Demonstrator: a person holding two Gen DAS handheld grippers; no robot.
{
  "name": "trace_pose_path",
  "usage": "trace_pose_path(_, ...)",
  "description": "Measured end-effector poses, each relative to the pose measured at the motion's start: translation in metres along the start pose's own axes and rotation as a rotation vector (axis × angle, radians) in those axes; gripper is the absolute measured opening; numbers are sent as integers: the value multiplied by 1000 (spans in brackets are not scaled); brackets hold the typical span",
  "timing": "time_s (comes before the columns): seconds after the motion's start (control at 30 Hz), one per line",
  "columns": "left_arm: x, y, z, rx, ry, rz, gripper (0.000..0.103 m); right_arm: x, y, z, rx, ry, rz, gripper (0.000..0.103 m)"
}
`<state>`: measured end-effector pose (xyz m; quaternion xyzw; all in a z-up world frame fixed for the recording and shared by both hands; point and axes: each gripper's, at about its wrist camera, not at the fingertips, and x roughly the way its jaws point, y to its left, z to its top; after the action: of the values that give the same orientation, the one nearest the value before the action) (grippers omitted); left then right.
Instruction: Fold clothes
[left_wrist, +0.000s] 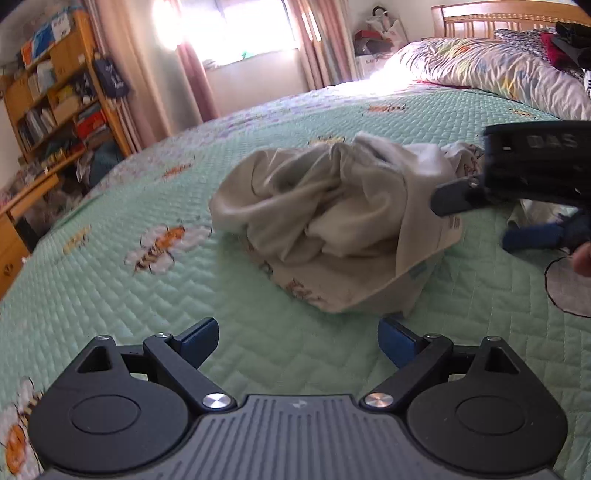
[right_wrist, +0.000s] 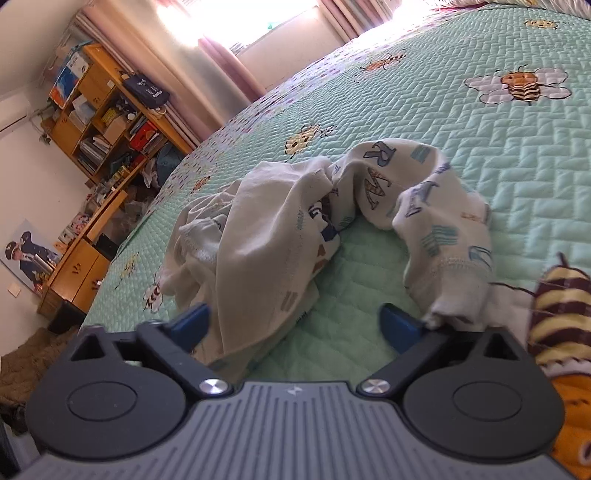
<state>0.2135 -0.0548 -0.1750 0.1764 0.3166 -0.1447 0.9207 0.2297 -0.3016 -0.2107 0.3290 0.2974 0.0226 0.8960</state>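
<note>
A crumpled cream garment (left_wrist: 325, 229) with printed letters lies in a heap on the green quilted bedspread (left_wrist: 147, 288). My left gripper (left_wrist: 298, 341) is open and empty, just short of the garment's near edge. My right gripper (right_wrist: 295, 326) is open, low over the garment (right_wrist: 280, 229), with a fold lying between its fingers and a cuff touching the right finger (right_wrist: 400, 326). The right gripper also shows in the left wrist view (left_wrist: 487, 218), at the garment's right side.
A floral pillow (left_wrist: 491, 66) and dark clothes (left_wrist: 565, 44) lie at the wooden headboard (left_wrist: 498, 18). A wooden bookshelf (left_wrist: 62, 99) and desk (right_wrist: 85, 254) stand past the bed's left side. Pink curtains (left_wrist: 192, 66) frame a bright window.
</note>
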Motion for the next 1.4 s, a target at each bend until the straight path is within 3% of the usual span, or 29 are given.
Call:
trace_pose_path(0.07,-2,2,-5,-21,5,-7,94,10,3,1,0,-3,-23,54)
trace_pose_path(0.1,-3,3,-6,-27,5,-8,94,14,4,2,7,-1,-27,50)
trace_pose_path(0.17,-6,5,-7,-36,5,-7,94,20,9,1,12,8,-20,30)
trace_pose_path(0.37,-18,14,-4,-91,2,-6,96,15,37,5,-80,0,-70,7)
trace_pose_path(0.8,-40,20,-7,-141,0,2,101,2,93,15,-299,-39,-198,3)
trace_pose_path(1.4,-34,23,-7,-179,42,-20,102,-7,109,15,-357,-67,-239,3)
